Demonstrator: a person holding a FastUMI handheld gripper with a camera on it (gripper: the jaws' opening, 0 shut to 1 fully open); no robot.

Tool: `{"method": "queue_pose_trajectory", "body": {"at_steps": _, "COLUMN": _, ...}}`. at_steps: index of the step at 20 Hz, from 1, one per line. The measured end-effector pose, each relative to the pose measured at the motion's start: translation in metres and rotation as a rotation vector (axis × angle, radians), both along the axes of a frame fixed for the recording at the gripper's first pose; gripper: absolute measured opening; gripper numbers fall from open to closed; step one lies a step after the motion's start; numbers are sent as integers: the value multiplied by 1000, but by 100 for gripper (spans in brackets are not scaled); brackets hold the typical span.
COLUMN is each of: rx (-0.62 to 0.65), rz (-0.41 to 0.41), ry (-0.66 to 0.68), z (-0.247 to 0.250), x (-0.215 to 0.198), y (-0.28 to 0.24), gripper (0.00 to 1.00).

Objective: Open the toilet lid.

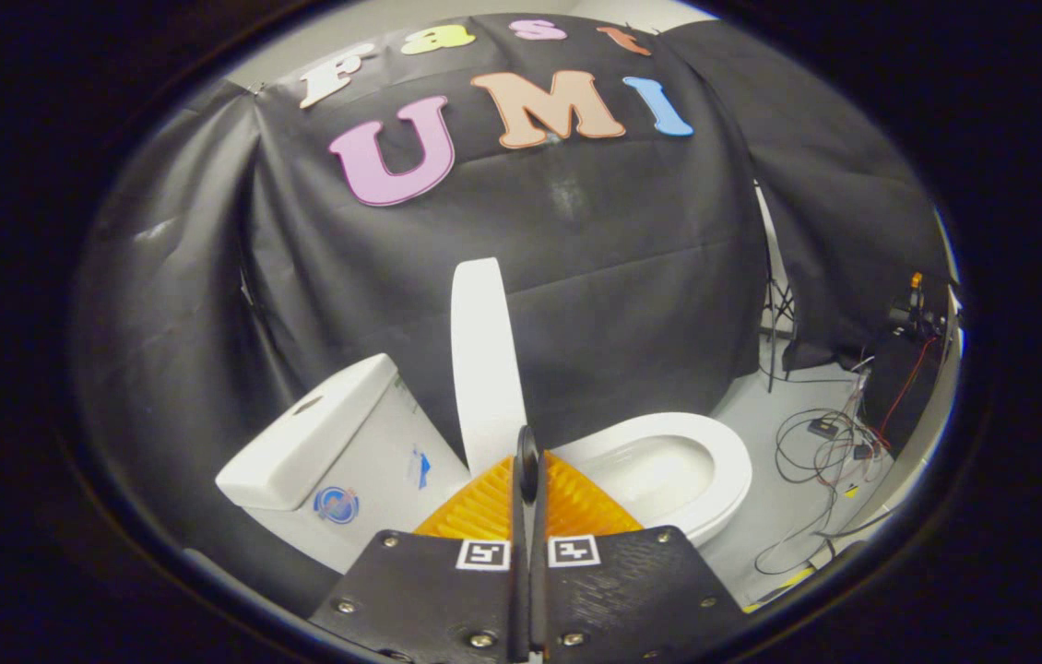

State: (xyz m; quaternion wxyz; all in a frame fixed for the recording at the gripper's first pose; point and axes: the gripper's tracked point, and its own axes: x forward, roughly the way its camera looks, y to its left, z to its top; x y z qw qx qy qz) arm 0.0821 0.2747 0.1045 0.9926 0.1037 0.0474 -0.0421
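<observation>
A white toilet stands on a pale floor (784, 516) inside a booth hung with black cloth (576, 258). The toilet lid (484, 360) is raised and stands close to upright, seen edge-on as a tall, narrow white slab with a rounded top. It rises straight ahead of the gripper (527, 452), at 12 o'clock from the fingertips and just beyond them.

The gripper's 2 fingers (484, 507) reach forward side by side with their ribbed pads pressed together, leaving only a thin dark seam between them. Nothing is held between them, and whether the tips touch the base of the lid cannot be told. Each finger carries 1 small square marker near its base.

At about 2 o'clock from the fingertips, the toilet seat (724, 461) lies flat, its oval ring open to the bowl (659, 470) within. At about 9 o'clock from the fingertips sits the cistern (337, 452), a white tank with a lid on top, a round sticker and a smaller sticker on its side.

Further off, at about 3 o'clock, loose cables (821, 443) trail across the floor toward dark equipment (908, 350) by the booth's edge. A thin stand (775, 323) rises beside the cloth there.
</observation>
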Motion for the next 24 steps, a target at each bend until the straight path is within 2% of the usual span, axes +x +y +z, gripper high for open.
{"method": "queue_pose_trajectory", "body": {"at_steps": 9, "rx": -117, "rz": 36, "ry": -6, "z": 4, "x": -1, "y": 42, "gripper": 1}}
{"method": "queue_pose_trajectory", "body": {"at_steps": 24, "rx": -142, "rz": 132, "ry": -10, "z": -9, "x": -4, "y": 111, "gripper": 1}}
